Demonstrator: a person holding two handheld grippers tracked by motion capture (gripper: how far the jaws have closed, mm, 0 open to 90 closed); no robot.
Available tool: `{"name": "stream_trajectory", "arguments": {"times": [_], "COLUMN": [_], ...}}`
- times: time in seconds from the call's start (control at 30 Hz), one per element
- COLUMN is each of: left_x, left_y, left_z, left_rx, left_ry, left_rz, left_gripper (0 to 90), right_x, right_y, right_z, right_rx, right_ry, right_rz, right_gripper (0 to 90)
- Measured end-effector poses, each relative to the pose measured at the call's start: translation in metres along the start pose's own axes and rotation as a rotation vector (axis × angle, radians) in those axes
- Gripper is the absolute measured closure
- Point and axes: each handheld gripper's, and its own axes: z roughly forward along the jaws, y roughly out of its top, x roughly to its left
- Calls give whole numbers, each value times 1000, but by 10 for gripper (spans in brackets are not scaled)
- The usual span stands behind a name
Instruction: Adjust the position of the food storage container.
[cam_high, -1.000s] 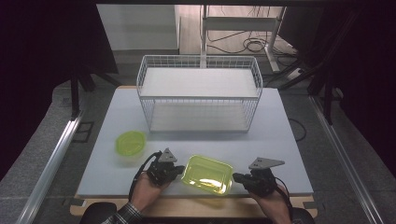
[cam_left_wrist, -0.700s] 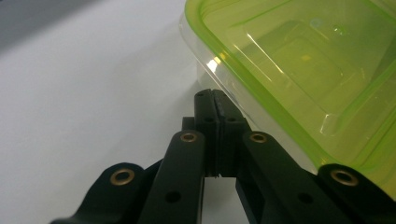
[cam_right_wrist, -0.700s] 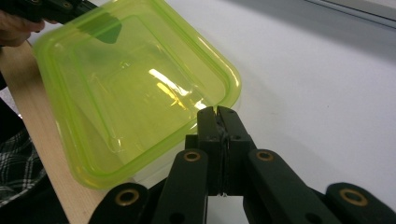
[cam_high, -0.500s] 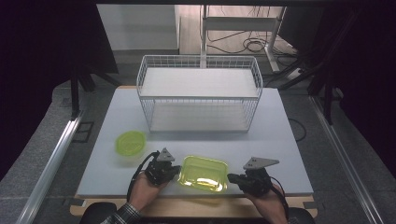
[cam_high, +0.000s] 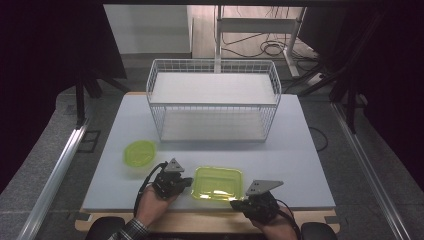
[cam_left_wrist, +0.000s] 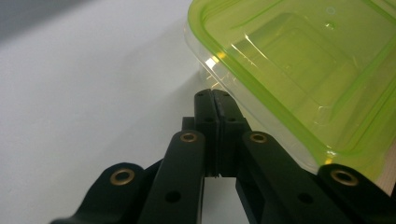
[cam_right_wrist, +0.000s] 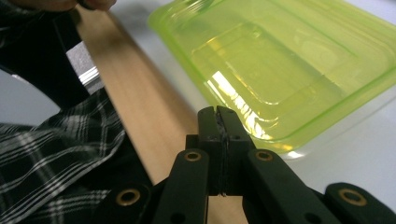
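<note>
Green container (cam_high: 217, 183): rectangular, translucent, lid on, lying flat at the near edge of the white desk (cam_high: 300, 150), between the two tools. Left tool (cam_high: 186, 182): jaws pressed together, empty, tips just beside the container's left rim. Right tool (cam_high: 235, 203): jaws together, empty, tips at its near right corner.

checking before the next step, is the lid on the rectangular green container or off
On. The green lid covers the clear container edge to edge, rim down over it, in both gripper views.
</note>
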Motion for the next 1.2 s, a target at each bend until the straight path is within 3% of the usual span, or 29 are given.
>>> {"name": "stream_trajectory", "arguments": {"times": [0.27,0.57,0.73,0.87,0.97,1.0,1.03,1.1,1.13,1.2], "left_x": [5,12,12,13,14,14,14,15,15,15], "left_y": [4,9,3,-3,-6,-8,-12,-14,-17,-21], "left_z": [4,7,-8,-21,-28,-30,-34,-36,-37,-37], "left_rx": [-8,-18,-38,-68,-78,-90,-108,-116,-122,-124], "left_ry": [10,23,54,88,111,115,118,115,117,123], "left_rz": [-17,-29,-24,-12,5,4,2,3,9,16], "left_gripper": [900,895,849,725,577,577,493,394,394,288], "right_x": [-26,-44,-48,-56,-63,-63,-67,-68,-69,-73], "right_y": [8,21,30,36,35,35,31,29,28,23], "right_z": [7,15,7,-2,-9,-9,-15,-17,-19,-23], "right_rx": [-17,-5,-10,-52,-83,-83,-109,-114,-119,-132], "right_ry": [2,-35,-42,-71,-130,-130,-155,-165,-174,-199], "right_rz": [51,30,11,25,30,30,48,50,54,51], "right_gripper": [886,886,871,802,674,674,595,567,528,426]}}
